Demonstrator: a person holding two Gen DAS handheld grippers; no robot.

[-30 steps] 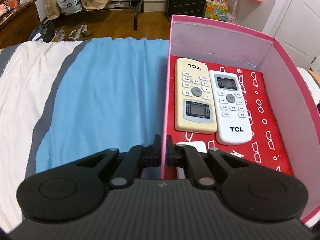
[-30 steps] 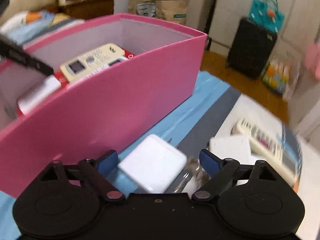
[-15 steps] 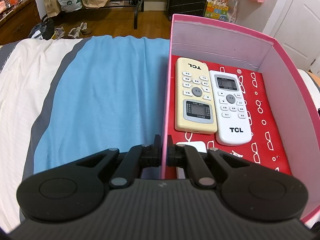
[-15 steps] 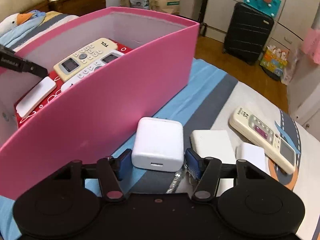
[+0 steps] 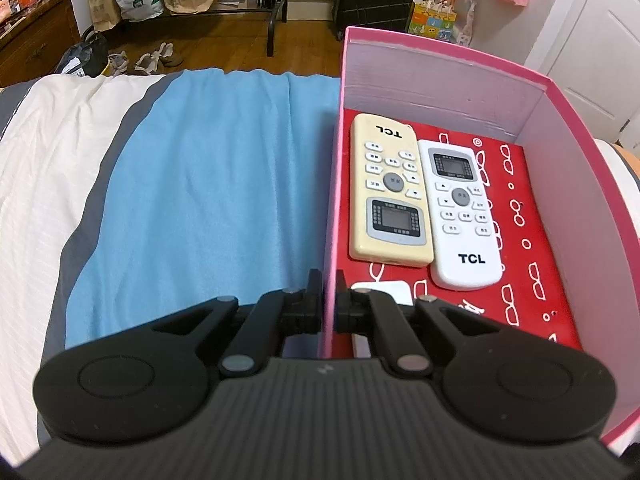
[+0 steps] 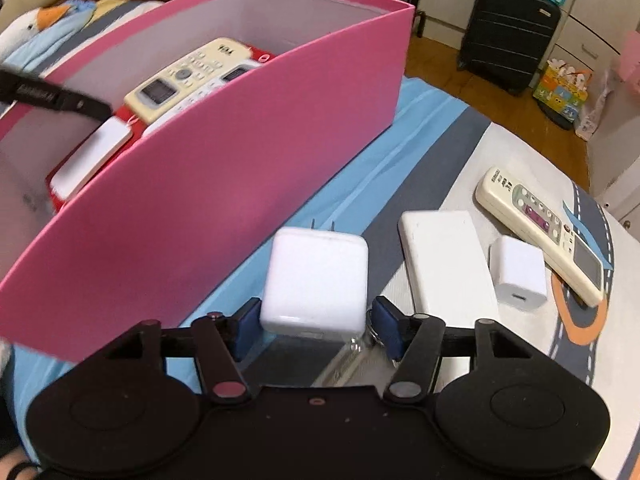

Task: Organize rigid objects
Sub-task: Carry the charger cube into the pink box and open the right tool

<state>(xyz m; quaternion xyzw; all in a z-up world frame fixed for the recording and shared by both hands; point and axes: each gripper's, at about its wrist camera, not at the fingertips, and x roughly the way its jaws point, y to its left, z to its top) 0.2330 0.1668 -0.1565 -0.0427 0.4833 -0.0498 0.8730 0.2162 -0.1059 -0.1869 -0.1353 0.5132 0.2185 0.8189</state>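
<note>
My left gripper point(image 5: 329, 304) is shut on the left wall of the pink box point(image 5: 334, 184). Inside lie a cream remote point(image 5: 387, 190), a white TCL remote point(image 5: 460, 216) and a flat white block point(image 5: 384, 291), partly hidden by my fingers. My right gripper point(image 6: 314, 326) is shut on a white plug-in charger point(image 6: 316, 280), held just above the bed beside the box's outer wall point(image 6: 224, 184). On the bed to the right lie a white power bank point(image 6: 444, 256), a small white charger point(image 6: 518, 272) and a cream remote point(image 6: 544, 234).
The box stands on a blue cloth point(image 5: 208, 184) over a grey and white bedspread point(image 5: 48, 152). Something metallic point(image 6: 356, 346) lies under the right gripper. Beyond the bed are a black suitcase point(image 6: 508, 28), bags and shoes on a wooden floor.
My right gripper has closed on the white plug-in charger and lifted it slightly. My left gripper stays clamped on the box wall.
</note>
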